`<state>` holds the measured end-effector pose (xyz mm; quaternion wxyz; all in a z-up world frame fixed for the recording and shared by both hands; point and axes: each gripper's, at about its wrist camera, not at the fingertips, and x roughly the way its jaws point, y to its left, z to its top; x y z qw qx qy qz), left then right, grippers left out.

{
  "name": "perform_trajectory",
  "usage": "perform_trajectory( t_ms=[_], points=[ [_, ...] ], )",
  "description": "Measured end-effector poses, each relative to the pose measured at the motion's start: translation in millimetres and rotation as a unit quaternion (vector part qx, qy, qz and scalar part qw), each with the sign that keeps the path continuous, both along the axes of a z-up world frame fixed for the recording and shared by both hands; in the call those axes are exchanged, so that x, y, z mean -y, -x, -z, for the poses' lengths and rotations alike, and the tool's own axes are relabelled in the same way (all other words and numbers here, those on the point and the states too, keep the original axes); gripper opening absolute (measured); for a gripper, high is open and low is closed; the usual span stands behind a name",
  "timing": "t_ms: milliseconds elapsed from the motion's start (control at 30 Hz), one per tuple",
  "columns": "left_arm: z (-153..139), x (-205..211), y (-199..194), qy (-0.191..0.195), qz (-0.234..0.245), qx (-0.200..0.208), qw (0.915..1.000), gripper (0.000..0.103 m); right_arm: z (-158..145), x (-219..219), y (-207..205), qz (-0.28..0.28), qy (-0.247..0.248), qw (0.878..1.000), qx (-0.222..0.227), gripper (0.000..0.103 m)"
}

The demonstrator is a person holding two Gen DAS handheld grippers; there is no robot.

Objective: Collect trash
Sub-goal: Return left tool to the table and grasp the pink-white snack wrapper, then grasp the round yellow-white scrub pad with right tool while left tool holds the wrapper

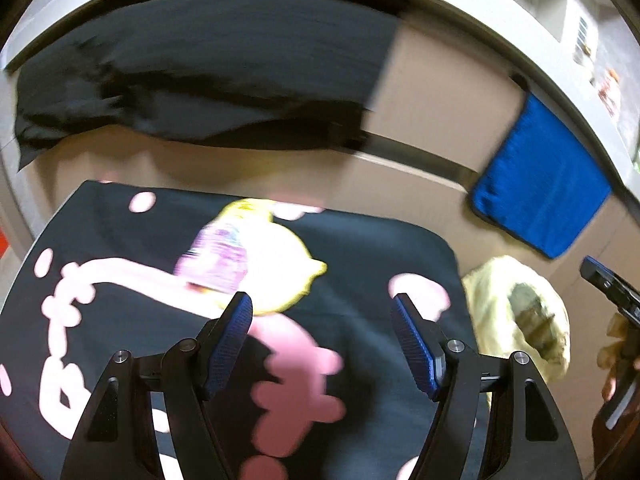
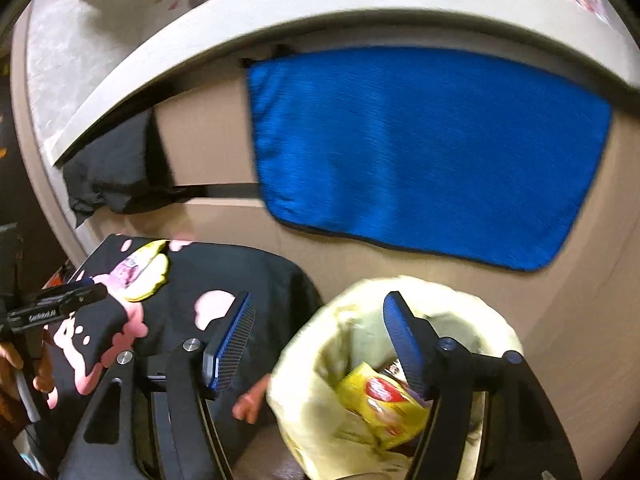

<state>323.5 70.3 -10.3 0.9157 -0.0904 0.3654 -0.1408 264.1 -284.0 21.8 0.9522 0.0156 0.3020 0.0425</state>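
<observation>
Both empty, left gripper (image 1: 322, 312) spread before yellow wrapper (image 1: 260, 256) on black cloth (image 1: 360, 280), right gripper (image 2: 316, 320) spread over bin (image 2: 400, 296); blurred approach risks snagging cloth instead.

Yellow wrapper (image 1: 256, 256) with a purple-pink printed panel lies flat on the black pink-patterned cloth (image 1: 360, 264), toward its far edge — blurred, print unreadable; also seen in right wrist view at the cloth's far left corner. Bin with pale yellow liner (image 2: 320, 360) stands just beside the cloth's right edge, mouth open and facing up, liner folded over the rim; inside — a crumpled yellow packet with a red logo (image 2: 380, 404), tilted against the liner wall, plus a darker wrapper behind it, mostly hidden.
</observation>
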Motion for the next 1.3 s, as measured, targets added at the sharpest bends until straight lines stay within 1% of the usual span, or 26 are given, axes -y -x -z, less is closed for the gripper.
perform_trajectory(
  t_ms=[167, 300, 433, 600, 700, 733, 767, 800, 867, 1000, 1067, 1100, 1200, 1300],
  points=[
    [12, -40, -27, 0.023, -0.02, -0.007, 0.9995, 0.071, -10, -47, -12, -0.041, 0.006, 0.999, 0.013, 0.064],
    [25, -56, -59, 0.025, -0.033, -0.026, 0.9988, 0.071, -9, -75, -24, -0.065, -0.001, 0.998, 0.007, 0.064],
    [41, -59, -90, 0.02, -0.045, -0.052, 0.9974, 0.071, -1, -96, -36, -0.08, -0.007, 0.997, -0.008, 0.064],
    [54, -45, -112, -0.004, -0.044, -0.061, 0.9971, 0.067, 8, -107, -40, -0.096, -0.009, 0.995, -0.019, 0.064],
    [60, -41, -120, -0.013, -0.04, -0.067, 0.9969, 0.055, 12, -108, -45, -0.098, -0.006, 0.995, -0.028, 0.064],
    [62, -41, -121, -0.015, -0.037, -0.068, 0.9969, 0.045, 14, -108, -46, -0.098, -0.006, 0.995, -0.03, 0.064],
    [63, -42, -121, -0.015, -0.033, -0.069, 0.997, 0.041, 15, -109, -49, -0.099, -0.007, 0.995, -0.034, 0.064],
    [63, -43, -119, -0.013, -0.029, -0.069, 0.9971, 0.04, 17, -110, -52, -0.101, -0.008, 0.994, -0.037, 0.064],
    [61, -50, -112, -0.008, -0.024, -0.066, 0.9975, 0.029, 21, -114, -57, -0.109, -0.011, 0.993, -0.047, 0.064],
    [54, -75, -83, 0.016, -0.023, -0.065, 0.9975, 0.027, 34, -133, -72, -0.136, -0.01, 0.989, -0.06, 0.064],
    [52, -89, -66, 0.019, -0.024, -0.065, 0.9974, 0.027, 43, -146, -84, -0.152, -0.012, 0.986, -0.072, 0.064],
    [51, -97, -55, 0.02, -0.026, -0.066, 0.9973, 0.027, 48, -154, -90, -0.162, -0.015, 0.984, -0.078, 0.063],
    [49, -119, -27, 0.026, -0.036, -0.069, 0.9967, 0.027, 61, -180, -109, -0.193, -0.024, 0.976, -0.095, 0.055],
    [47, -144, 3, 0.034, -0.049, -0.067, 0.996, 0.027, 73, -211, -126, -0.224, -0.026, 0.968, -0.111, 0.055]
  ],
)
